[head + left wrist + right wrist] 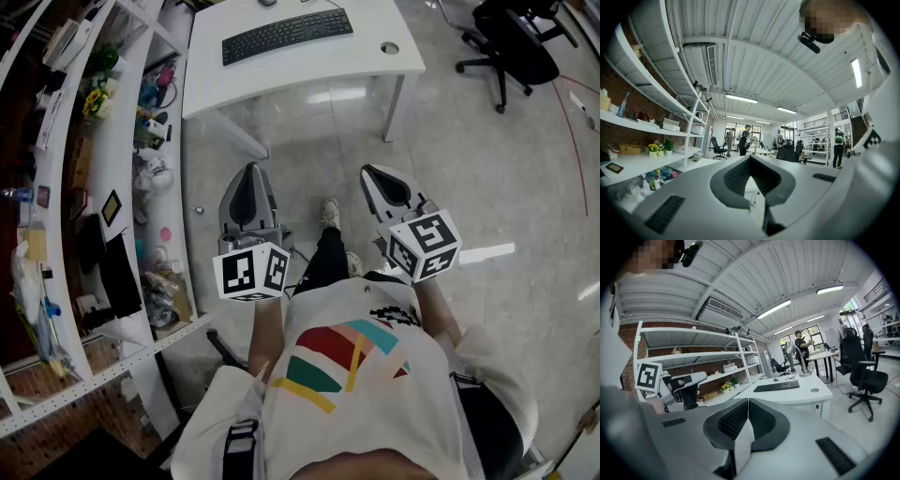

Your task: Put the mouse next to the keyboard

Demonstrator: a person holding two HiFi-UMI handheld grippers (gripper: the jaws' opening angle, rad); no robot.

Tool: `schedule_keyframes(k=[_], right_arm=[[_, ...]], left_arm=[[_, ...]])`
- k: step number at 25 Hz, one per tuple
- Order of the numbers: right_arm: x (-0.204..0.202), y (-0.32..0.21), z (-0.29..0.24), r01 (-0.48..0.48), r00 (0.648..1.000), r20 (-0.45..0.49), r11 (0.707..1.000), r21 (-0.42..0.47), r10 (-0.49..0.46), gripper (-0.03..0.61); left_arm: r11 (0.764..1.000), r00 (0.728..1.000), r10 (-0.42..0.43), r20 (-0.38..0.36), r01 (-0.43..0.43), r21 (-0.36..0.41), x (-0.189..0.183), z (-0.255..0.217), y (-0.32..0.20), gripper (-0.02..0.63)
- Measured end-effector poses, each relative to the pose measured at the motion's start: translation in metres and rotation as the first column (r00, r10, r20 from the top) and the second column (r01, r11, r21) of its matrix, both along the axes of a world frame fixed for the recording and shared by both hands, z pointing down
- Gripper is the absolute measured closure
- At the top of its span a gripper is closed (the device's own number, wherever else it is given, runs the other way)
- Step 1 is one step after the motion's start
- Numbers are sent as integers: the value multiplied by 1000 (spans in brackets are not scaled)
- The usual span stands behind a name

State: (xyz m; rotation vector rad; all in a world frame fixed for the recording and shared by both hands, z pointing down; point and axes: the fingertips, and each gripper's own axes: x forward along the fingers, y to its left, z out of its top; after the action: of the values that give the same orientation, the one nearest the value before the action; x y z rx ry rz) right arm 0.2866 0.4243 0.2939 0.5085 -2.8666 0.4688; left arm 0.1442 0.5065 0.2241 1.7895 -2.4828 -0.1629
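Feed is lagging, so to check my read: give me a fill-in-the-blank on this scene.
The keyboard on the white desk is ____.
The left tongs and the right tongs, both shut, hold ____.
In the head view, the office chair stands to the desk's ____.
Missing words: black; nothing; right.

The white desk (375, 37) stands on the glossy tiled floor (309, 159). It carries a black keyboard (287, 36), a mouse (776, 378) lying apart from the keyboard toward the far edge, and a round cable port (389, 48) set into the top near the front right corner. The white shelf unit (117, 150) runs along the left side of the floor, its boards loaded with small mixed items, among them yellow flowers (97, 98) and a dark flat rectangular item (112, 207). A black office chair (511, 42) stands on the floor to the right of the desk.
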Motion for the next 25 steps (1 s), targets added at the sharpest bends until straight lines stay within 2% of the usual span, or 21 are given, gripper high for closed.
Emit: schedule_keyframes(k=[4, 8, 11, 16, 20, 25], right_arm=[[-21, -28, 5, -5, 999, 31, 1000, -4, 5, 568], [-52, -71, 12, -37, 999, 7, 999, 8, 37, 568], [-83, -107, 9, -23, 1000, 4, 999, 23, 23, 568], [-150, -183, -2, -53, 999, 0, 998, 29, 53, 568], [-193, -227, -9, -32, 999, -15, 996, 81, 34, 566], [-225, -253, 3, 4, 998, -70, 1000, 27, -2, 566]], left_arm=[[1000, 1000, -5, 1, 5, 3, -28, 8, -30, 569], [1000, 1000, -5, -16, 5, 20, -73, 11, -73, 569], [1000, 999, 5, -38, -4, 31, -106, 12, -115, 569], [998, 998, 27, -55, -24, 51, -165, 6, -185, 569], [998, 998, 29, -58, -27, 51, -202, 8, -225, 569], [999, 994, 6, -114, -2, 37, -238, 22, -248, 569]])
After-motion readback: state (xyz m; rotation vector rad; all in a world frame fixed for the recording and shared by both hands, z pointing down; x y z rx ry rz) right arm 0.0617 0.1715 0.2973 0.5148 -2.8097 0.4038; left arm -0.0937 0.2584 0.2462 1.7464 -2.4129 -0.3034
